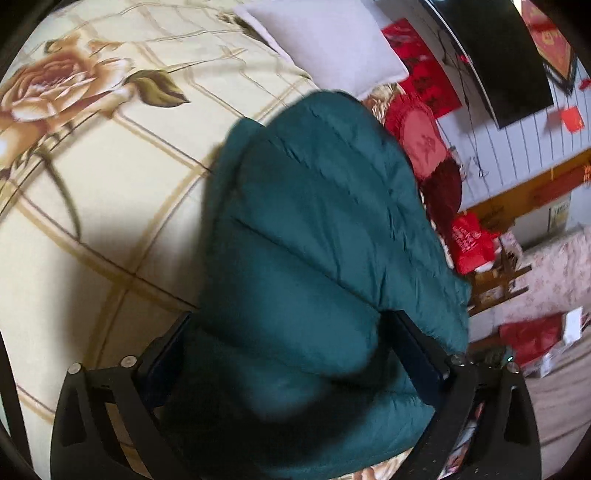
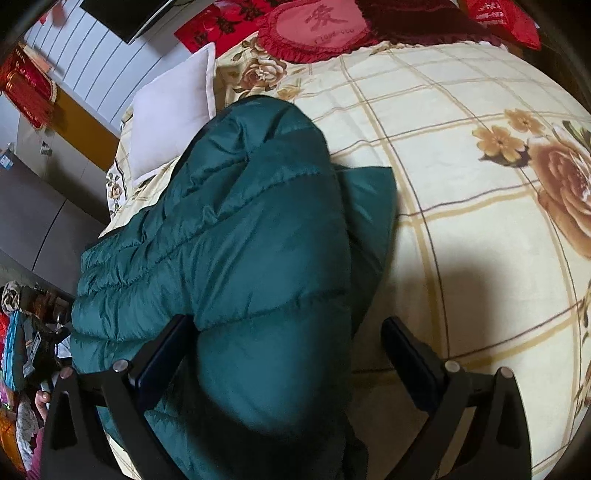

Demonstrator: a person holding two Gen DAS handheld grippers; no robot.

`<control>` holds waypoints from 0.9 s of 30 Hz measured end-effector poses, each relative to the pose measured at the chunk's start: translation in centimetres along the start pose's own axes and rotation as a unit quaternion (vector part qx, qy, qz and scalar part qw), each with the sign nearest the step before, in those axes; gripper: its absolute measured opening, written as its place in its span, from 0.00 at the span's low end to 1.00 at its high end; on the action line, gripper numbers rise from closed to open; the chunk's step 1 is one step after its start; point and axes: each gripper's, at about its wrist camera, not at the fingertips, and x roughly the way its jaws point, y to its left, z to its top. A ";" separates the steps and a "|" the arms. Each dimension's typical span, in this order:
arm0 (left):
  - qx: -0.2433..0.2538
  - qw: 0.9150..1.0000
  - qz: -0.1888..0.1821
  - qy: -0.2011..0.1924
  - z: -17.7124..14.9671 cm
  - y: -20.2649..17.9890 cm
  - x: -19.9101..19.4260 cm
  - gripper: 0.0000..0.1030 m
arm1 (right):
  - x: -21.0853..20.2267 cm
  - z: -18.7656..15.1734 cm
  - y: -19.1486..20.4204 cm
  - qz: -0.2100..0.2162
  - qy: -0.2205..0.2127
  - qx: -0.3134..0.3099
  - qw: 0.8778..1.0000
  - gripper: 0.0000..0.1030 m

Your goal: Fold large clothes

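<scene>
**Teal puffer jacket lies half-folded on the bed, both grippers released around it**

Teal quilted puffer jacket [image 1: 317,229], shiny nylon sewn into fat horizontal tubes, lies on the cream bedspread [image 1: 110,206], a soft cloth printed with a tan grid and large brown roses. In the left wrist view the jacket fills the centre and lower middle of the frame; in the right wrist view it runs from the lower centre up toward the upper left, its far end close to a plain white pillow [image 2: 173,110]. A red frilled cushion [image 2: 317,29] sits at the top of that frame, well apart from the jacket.

The left gripper [image 1: 288,347] has its black fingers spread wide with a bulge of jacket between them; the pads do not appear to pinch it. The right gripper [image 2: 288,350] is likewise spread, its left finger against the jacket's rounded fold, its right finger over bare bedspread.

The jacket likely handles as light but bulky: soft, springy with trapped air, and slick on the surface, so a folded layer may puff back up or slide off. A stitched seam line or a doubled edge looks like the firmest place to pinch, since the padded tubes themselves would squash and slip.
</scene>
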 end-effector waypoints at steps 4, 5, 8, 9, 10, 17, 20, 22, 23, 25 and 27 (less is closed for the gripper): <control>0.001 1.000 0.013 0.008 0.3 -0.5 1.1 1.00 | 0.9 0.5 0.5 0.006 0.009 -0.005 1.000 1.00; -0.001 1.000 0.012 0.010 0.3 -0.5 1.2 1.00 | 1.1 0.5 0.6 0.008 0.012 -0.003 1.000 1.00; 0.009 1.000 0.017 0.001 0.4 -0.8 1.4 1.00 | 1.5 0.7 1.0 0.004 0.008 -0.010 1.000 1.00; 0.012 1.000 0.020 -0.004 0.3 -0.9 1.5 1.00 | 1.6 0.7 1.1 0.002 0.008 -0.011 1.000 1.00; 0.014 1.000 0.024 -0.009 0.2 -1.0 1.5 1.00 | 1.7 0.8 1.3 -0.001 0.008 -0.012 1.000 1.00; 0.058 0.997 0.035 -0.022 -0.9 -2.5 0.5 0.80 | 1.4 -0.4 3.2 0.002 0.000 -0.039 0.999 0.91; 0.089 0.995 0.036 -0.031 -1.4 -3.7 -0.8 0.67 | 0.2 -1.1 4.1 0.008 -0.014 -0.053 0.998 0.76; 0.104 0.993 0.037 -0.036 -1.8 -4.5 -1.8 0.62 | -0.7 -1.2 4.5 0.012 -0.022 -0.056 0.998 0.67; 0.108 0.993 0.036 -0.037 -1.9 -4.8 -2.2 0.59 | -1.2 -1.4 4.6 0.014 -0.026 -0.059 0.998 0.61; 0.115 0.992 0.032 -0.038 -2.4 -5.4 -3.1 0.57 | -2.1 -1.6 5.1 0.020 -0.032 -0.063 0.997 0.56; 0.115 0.992 0.023 -0.036 -2.7 -5.6 -3.9 0.55 | -3.2 -1.8 5.8 0.026 -0.035 -0.068 0.997 0.51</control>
